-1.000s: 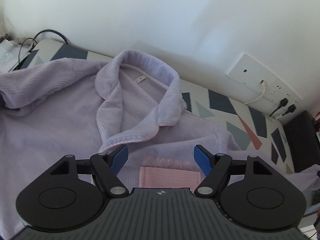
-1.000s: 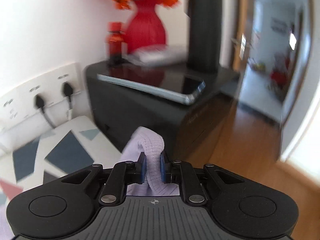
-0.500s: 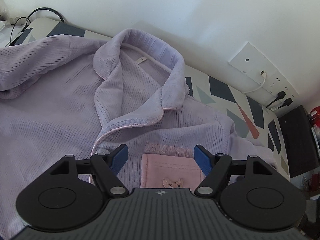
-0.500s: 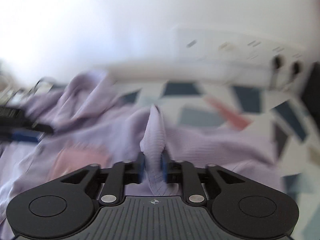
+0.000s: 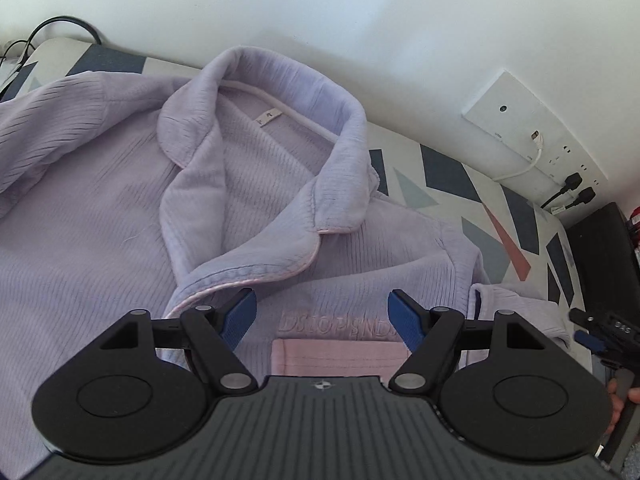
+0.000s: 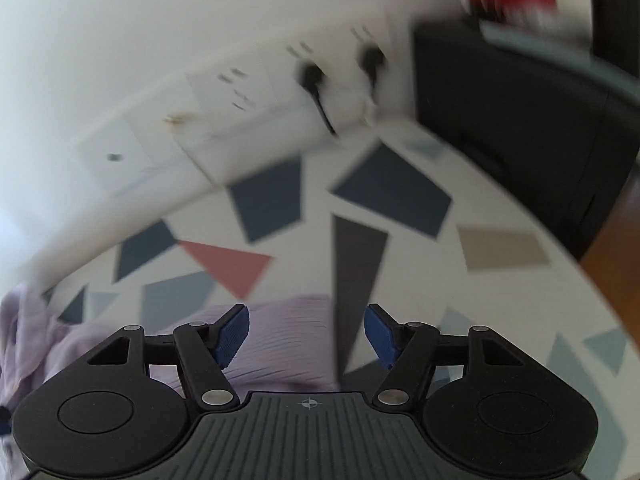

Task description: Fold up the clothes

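Folding the lilac pyjama top [image 5: 120,240] is at the sleeve stage, as I judge it: the garment lies face up on the patterned bed cover [image 5: 448,176], collar [image 5: 264,148] toward twelve o'clock by the wall, pink pocket [image 5: 340,356] at six o'clock just ahead of my left gripper [image 5: 322,316]. That gripper hangs over the chest with its blue pads spread wide and nothing between them; they flank the embossed lettering above the pocket without pressing on it. At three o'clock in the same view the sleeve cuff [image 5: 516,308] rests on the cover beside the body, and my other tool shows at the edge just beyond it.

Over on the right wrist view, my right gripper [image 6: 306,334] is opening, its pads apart, and a fold of lilac sleeve [image 6: 288,344] lies beneath and between them, not pinched. The frame is smeared, with the wall sockets [image 6: 312,76] at twelve o'clock and the black cabinet [image 6: 520,120] at two.

Next, I reckon, both tools need a fresh hold, on the sleeve again or on a side edge, to bring it across the chest flat.

A second ago the right pads were clamped on that sleeve, facing the cabinet; now the cloth is let go. The left gripper has sunk a little toward the pocket, its spread unchanged.
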`<state>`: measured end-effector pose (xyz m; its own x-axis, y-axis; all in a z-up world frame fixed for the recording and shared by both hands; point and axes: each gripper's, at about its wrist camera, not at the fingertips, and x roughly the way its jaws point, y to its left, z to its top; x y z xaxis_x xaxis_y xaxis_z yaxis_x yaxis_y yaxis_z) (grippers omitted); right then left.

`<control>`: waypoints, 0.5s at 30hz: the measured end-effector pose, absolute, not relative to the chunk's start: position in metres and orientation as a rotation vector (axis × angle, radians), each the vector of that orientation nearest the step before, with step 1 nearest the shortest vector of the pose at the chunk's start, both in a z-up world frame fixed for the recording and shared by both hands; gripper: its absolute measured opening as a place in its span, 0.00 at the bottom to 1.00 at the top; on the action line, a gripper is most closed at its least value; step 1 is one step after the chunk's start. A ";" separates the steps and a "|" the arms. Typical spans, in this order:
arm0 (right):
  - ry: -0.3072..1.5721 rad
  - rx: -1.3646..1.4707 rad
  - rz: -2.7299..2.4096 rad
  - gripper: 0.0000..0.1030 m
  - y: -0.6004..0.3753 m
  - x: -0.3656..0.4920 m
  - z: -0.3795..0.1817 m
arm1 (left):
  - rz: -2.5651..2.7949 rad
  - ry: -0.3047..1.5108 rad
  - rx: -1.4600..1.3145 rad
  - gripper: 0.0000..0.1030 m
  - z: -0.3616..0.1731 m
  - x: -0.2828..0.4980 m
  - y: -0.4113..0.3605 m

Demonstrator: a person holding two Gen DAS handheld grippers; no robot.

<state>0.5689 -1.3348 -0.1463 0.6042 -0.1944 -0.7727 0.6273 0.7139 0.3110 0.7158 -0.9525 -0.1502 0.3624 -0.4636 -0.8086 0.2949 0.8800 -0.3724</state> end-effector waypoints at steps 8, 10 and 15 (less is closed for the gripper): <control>0.925 0.518 -0.398 0.36 -1.312 0.588 -0.167 | -0.457 1.120 -0.132 0.72 -0.163 0.713 -0.961; 0.927 0.488 -0.396 0.17 -1.312 0.590 -0.164 | -0.431 1.111 -0.113 0.72 -0.165 0.710 -0.969; 0.846 0.388 -0.507 0.09 -1.334 0.583 -0.148 | -0.424 1.096 -0.061 0.72 -0.172 0.703 -1.009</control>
